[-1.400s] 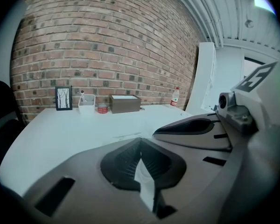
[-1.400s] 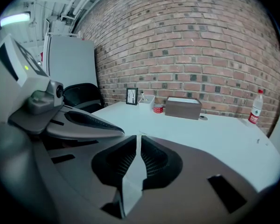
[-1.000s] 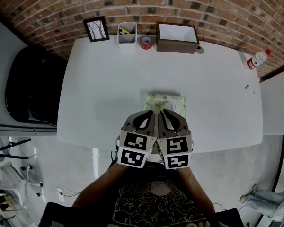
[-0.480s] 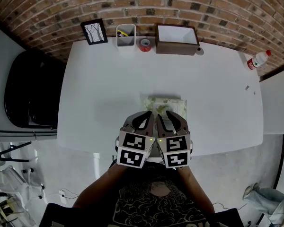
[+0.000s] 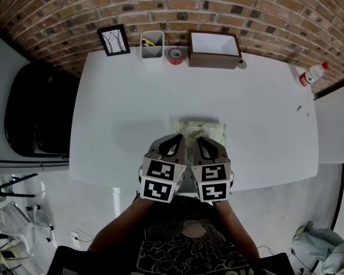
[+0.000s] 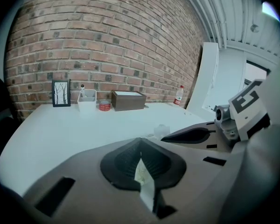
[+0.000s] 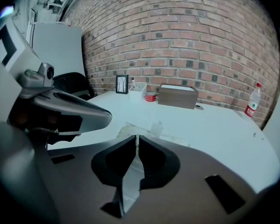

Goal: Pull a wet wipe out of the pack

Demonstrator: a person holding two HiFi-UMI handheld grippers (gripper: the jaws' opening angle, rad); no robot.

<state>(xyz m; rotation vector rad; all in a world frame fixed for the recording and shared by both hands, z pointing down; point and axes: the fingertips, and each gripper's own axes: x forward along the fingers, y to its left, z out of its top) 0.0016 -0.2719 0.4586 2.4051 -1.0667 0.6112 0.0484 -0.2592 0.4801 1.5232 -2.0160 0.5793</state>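
White desk fills the middle of the head view, and little differs from a second ago: both tools stay side by side at lower centre, over its near edge, with the green-patterned pack flat just above their tips. The left hand-held gripper has its jaws together at the tips with nothing clamped. The right hand-held gripper is likewise closed to a thin slit and empty. In both gripper views a wet wipe stands up in a small tuft from the pack, ahead of the jaws and apart from them. A brown box sits at the top edge.
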